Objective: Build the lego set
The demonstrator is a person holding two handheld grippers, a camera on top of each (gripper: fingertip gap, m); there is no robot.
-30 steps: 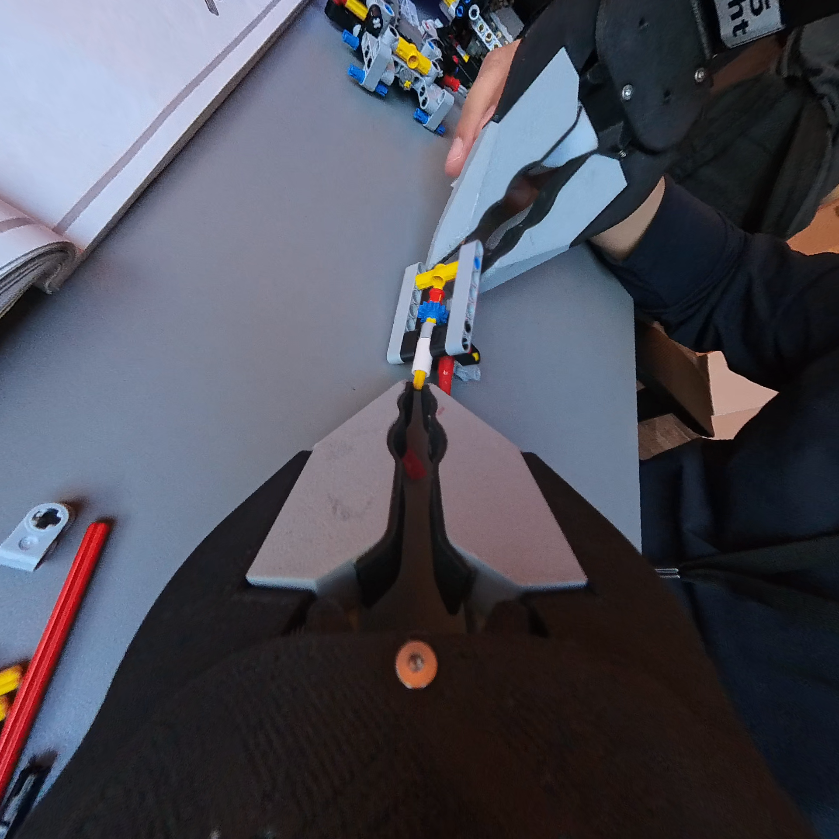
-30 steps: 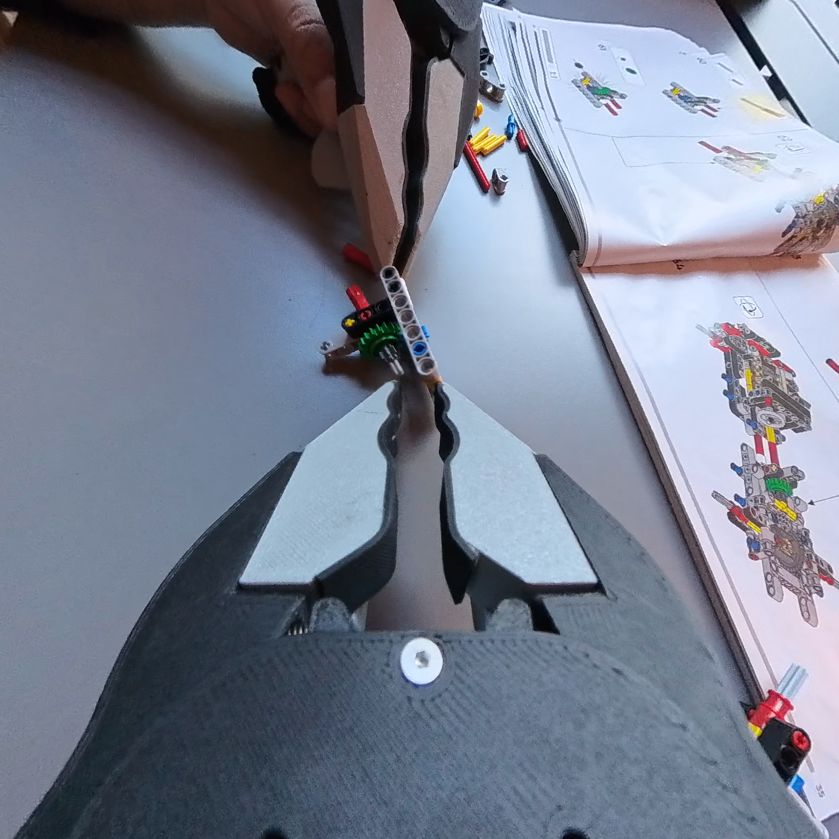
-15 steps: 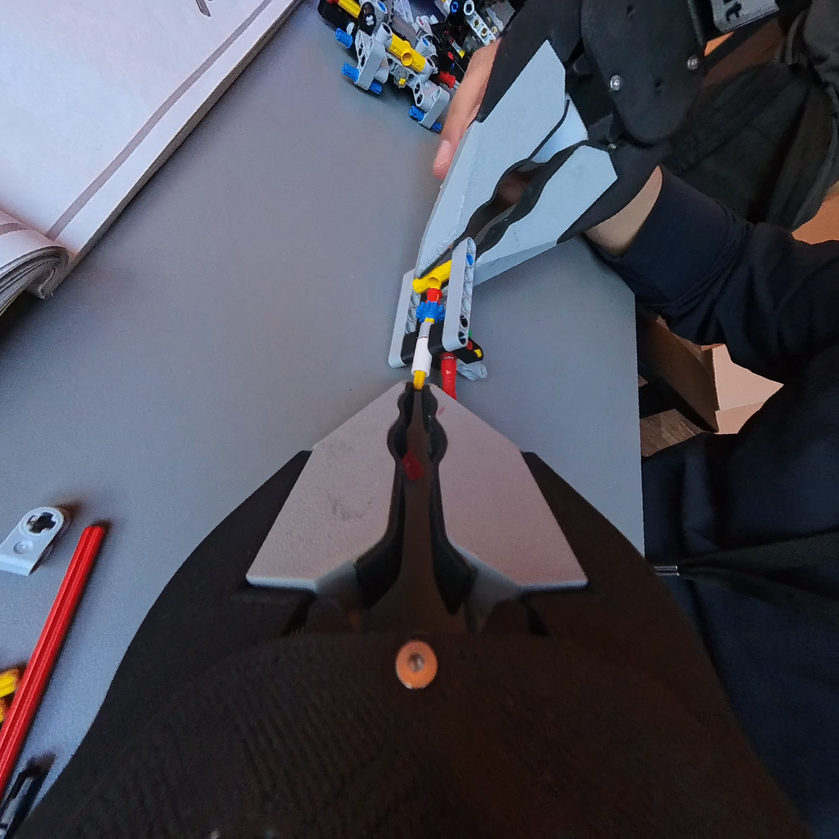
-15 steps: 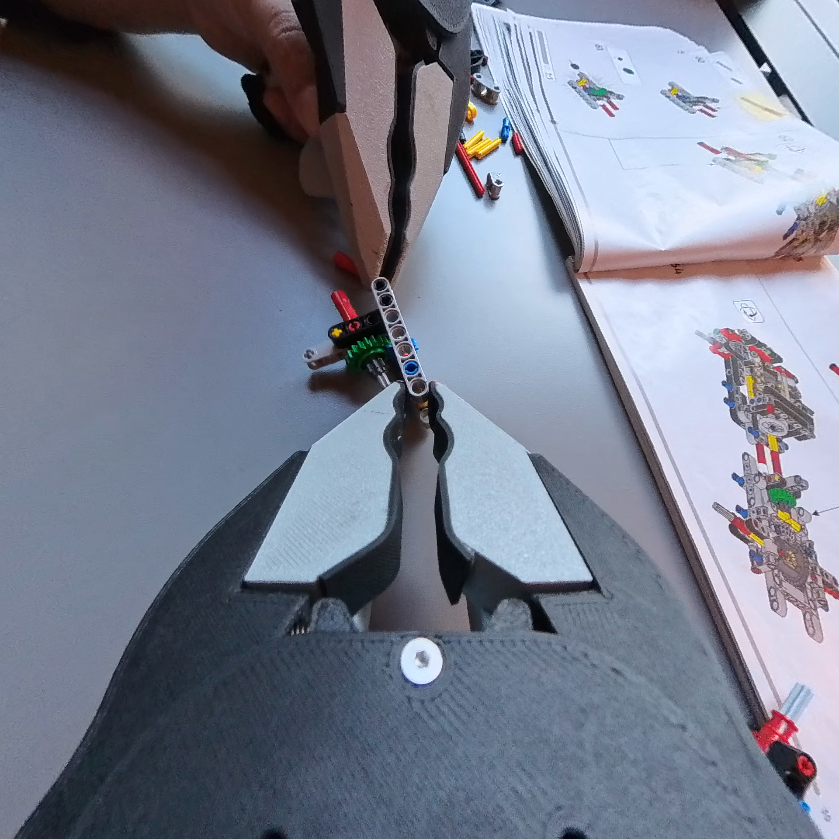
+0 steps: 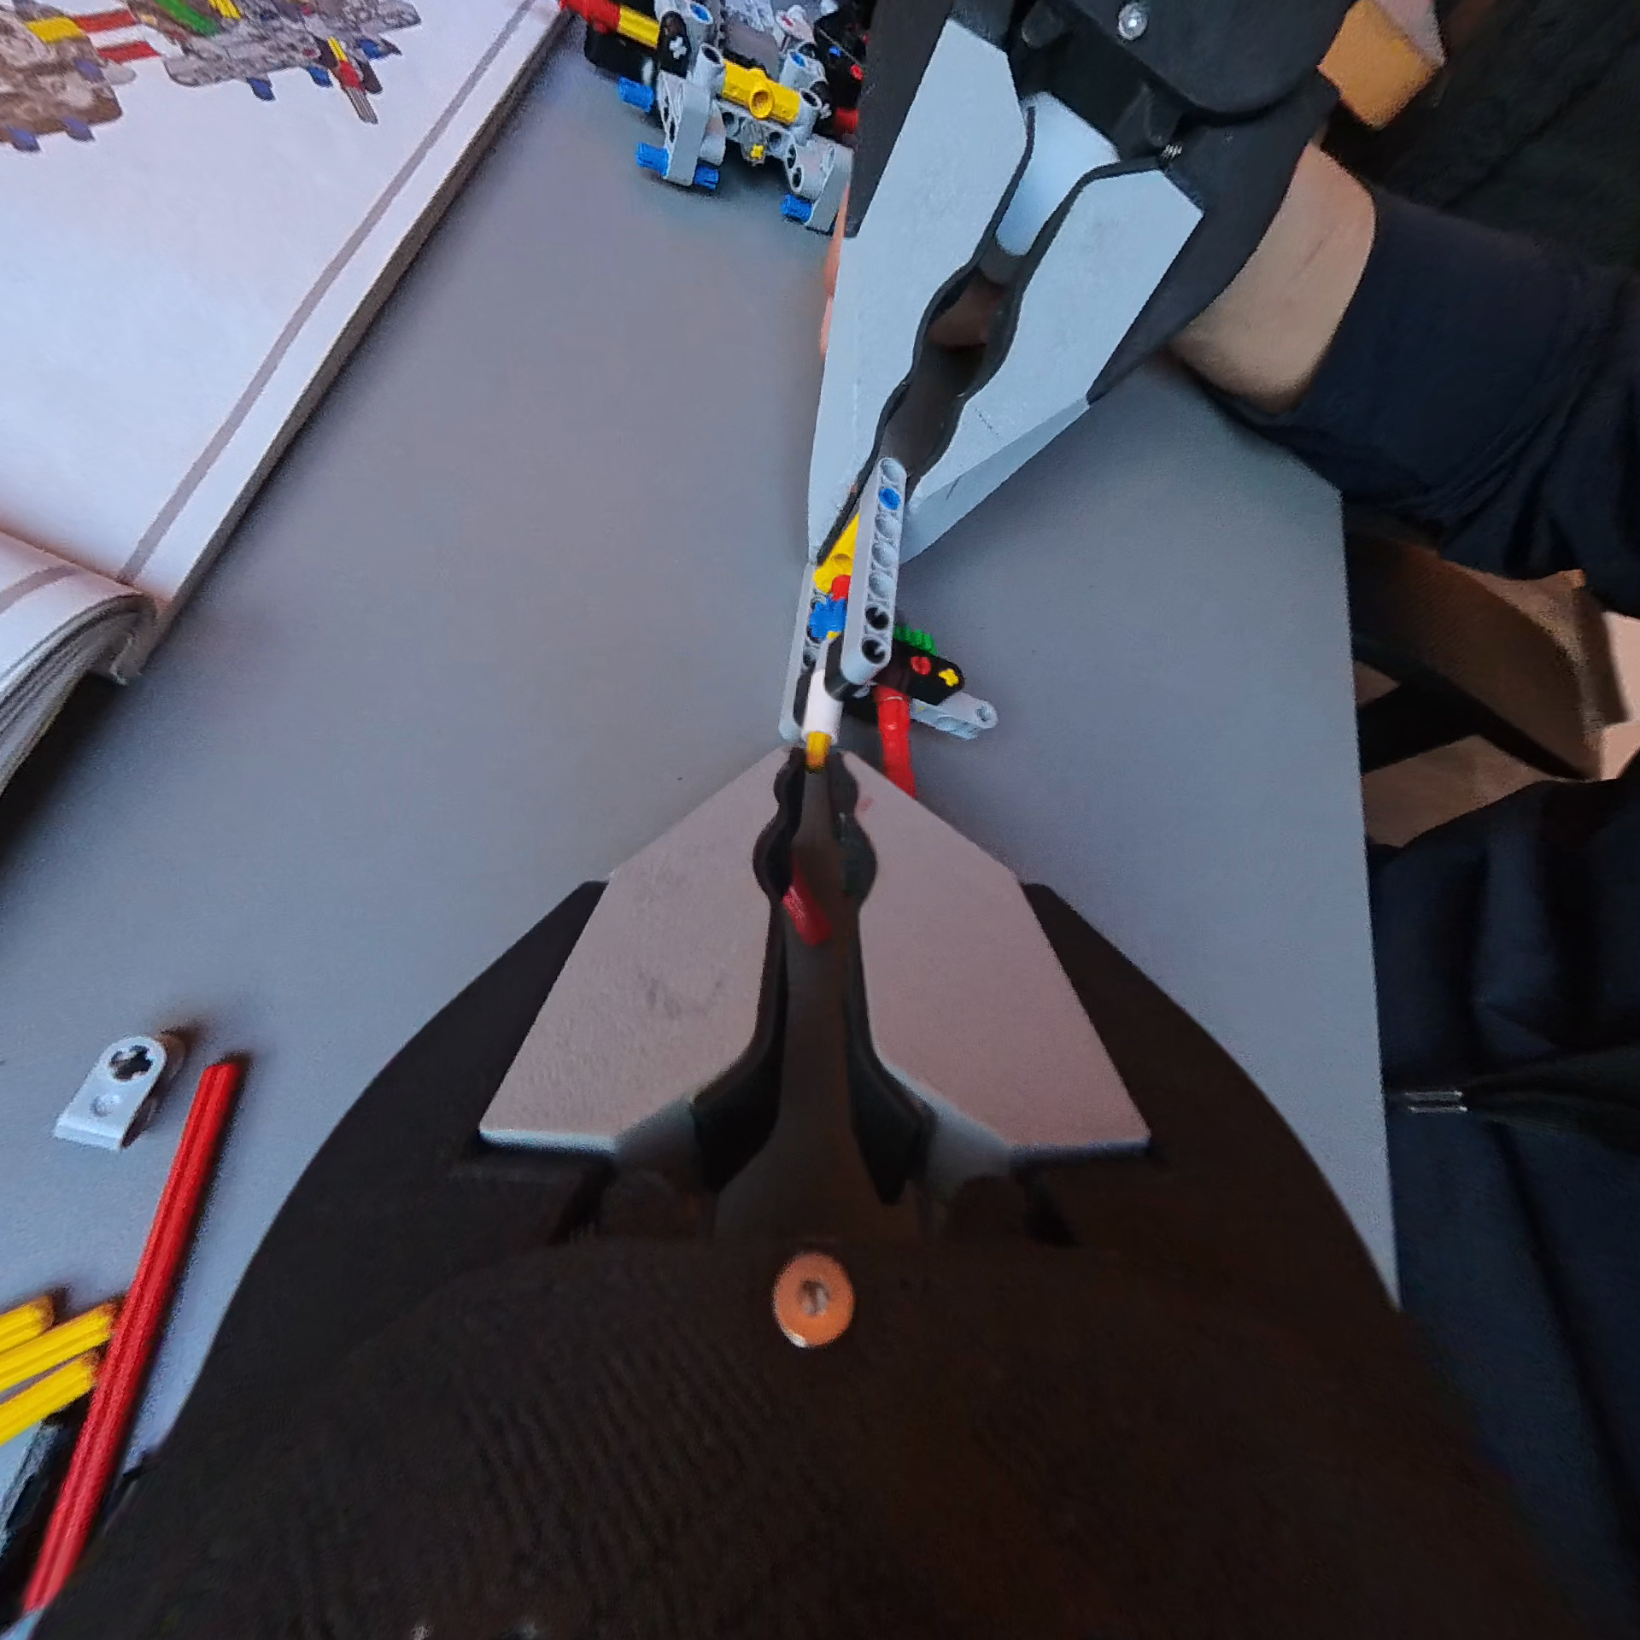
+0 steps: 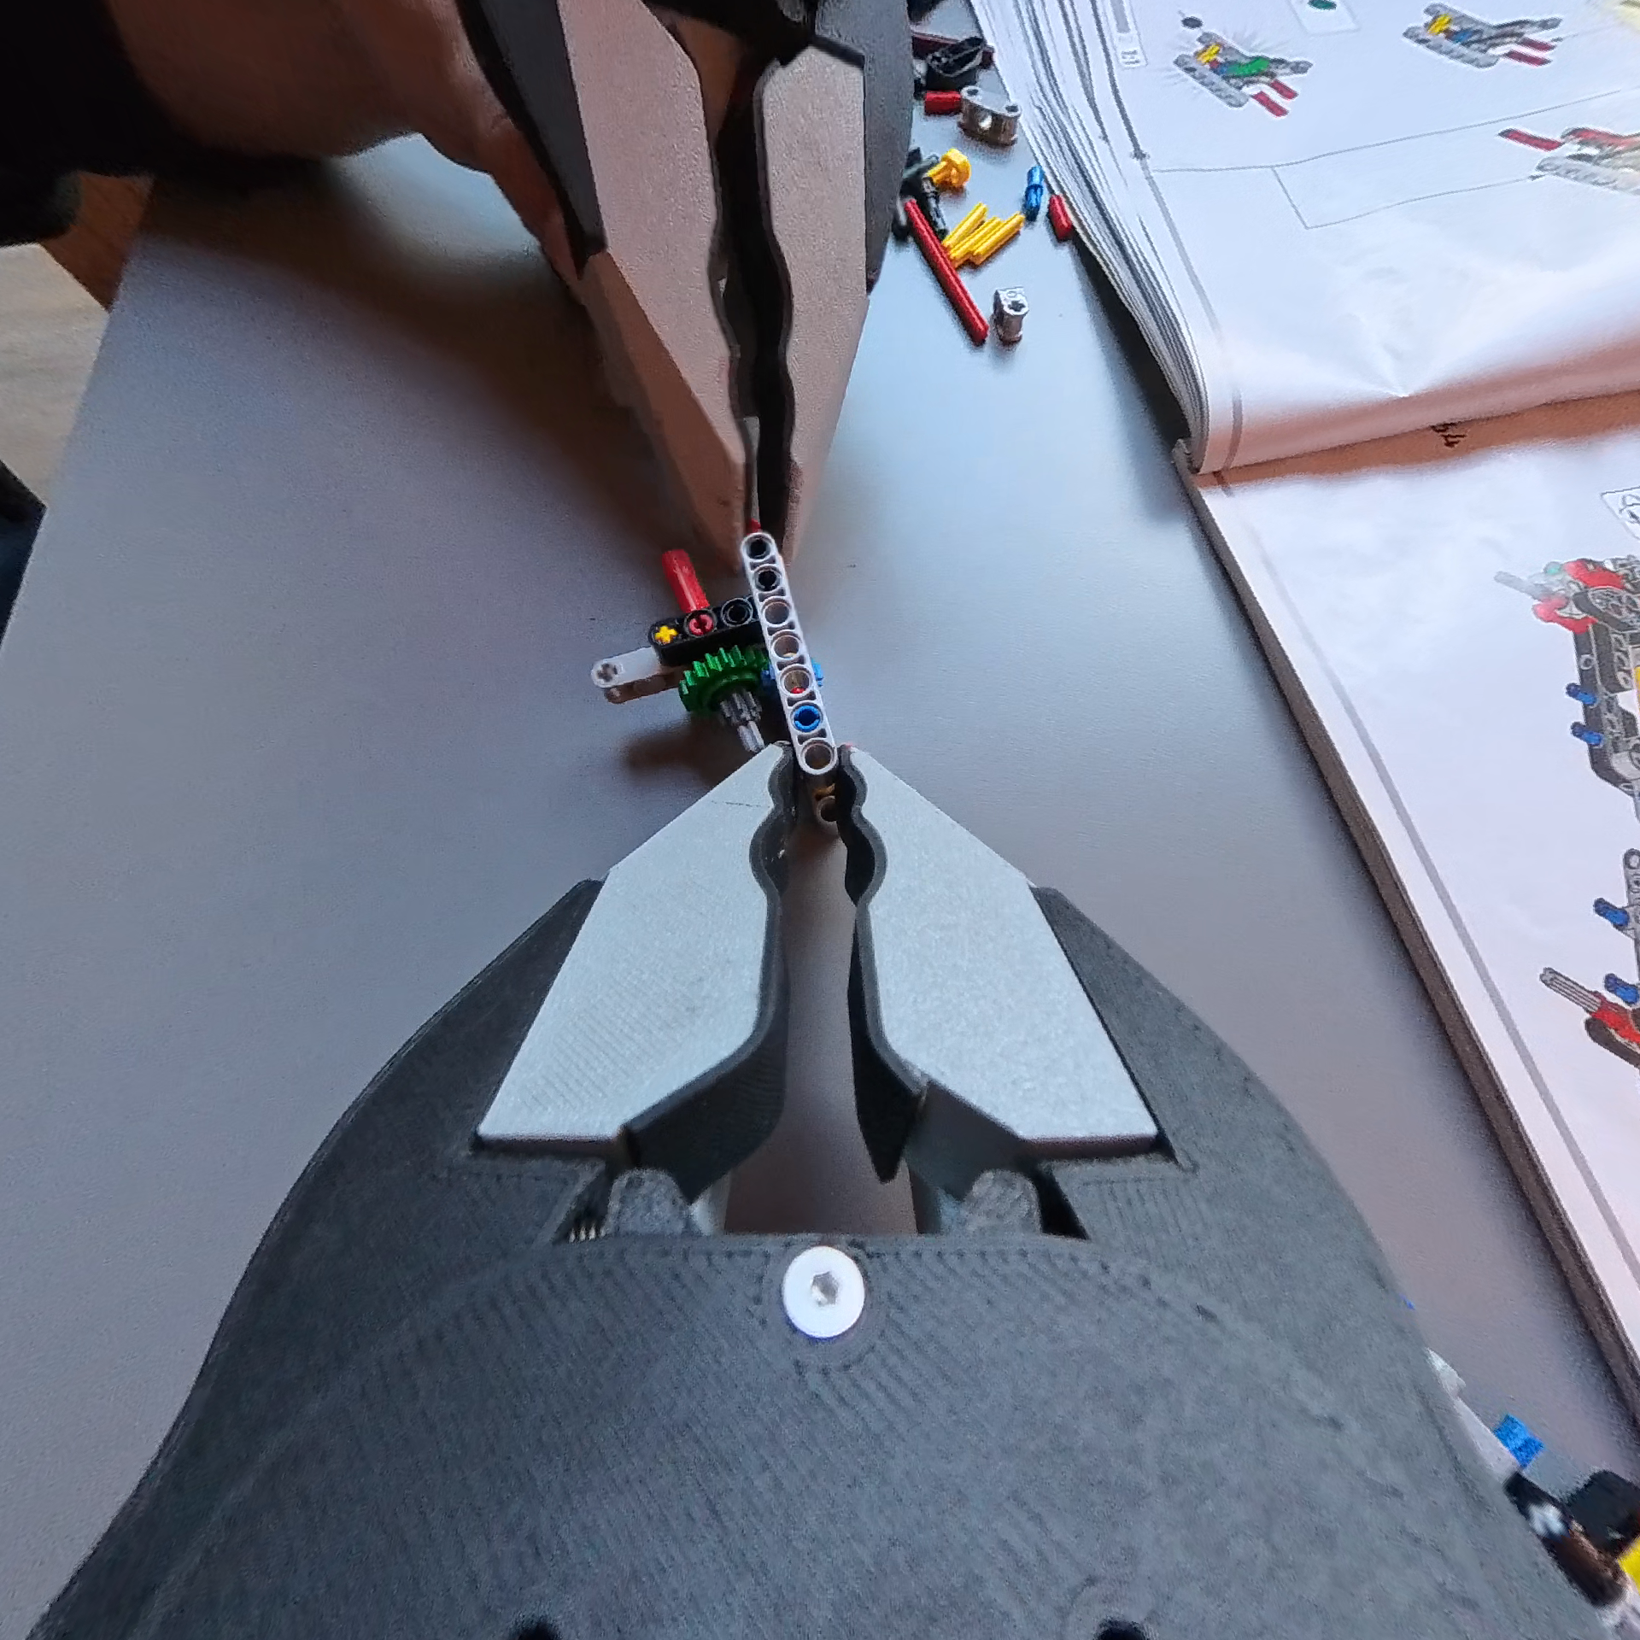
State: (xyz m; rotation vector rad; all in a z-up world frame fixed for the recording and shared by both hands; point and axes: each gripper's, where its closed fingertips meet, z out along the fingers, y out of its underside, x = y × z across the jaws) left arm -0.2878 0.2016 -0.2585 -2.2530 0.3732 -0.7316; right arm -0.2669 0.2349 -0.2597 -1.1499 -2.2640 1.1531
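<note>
Toy-brick assembly [image 6: 745,657] on the grey worktop [image 6: 355,799]: the left claw [image 5: 812,765], nearly closed, pinches its yellow axle tip [image 5: 815,750]; the right claw [image 6: 815,770], narrowly parted, clamps the far end of its grey holed beam [image 6: 790,657]; an open instruction booklet [image 6: 1331,222] lies beside the assembly

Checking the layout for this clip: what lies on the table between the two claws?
A small brick assembly of grey holed beams, green gear and red axle spans the stretch between left claw and right claw, clearest in the right wrist view.
</note>
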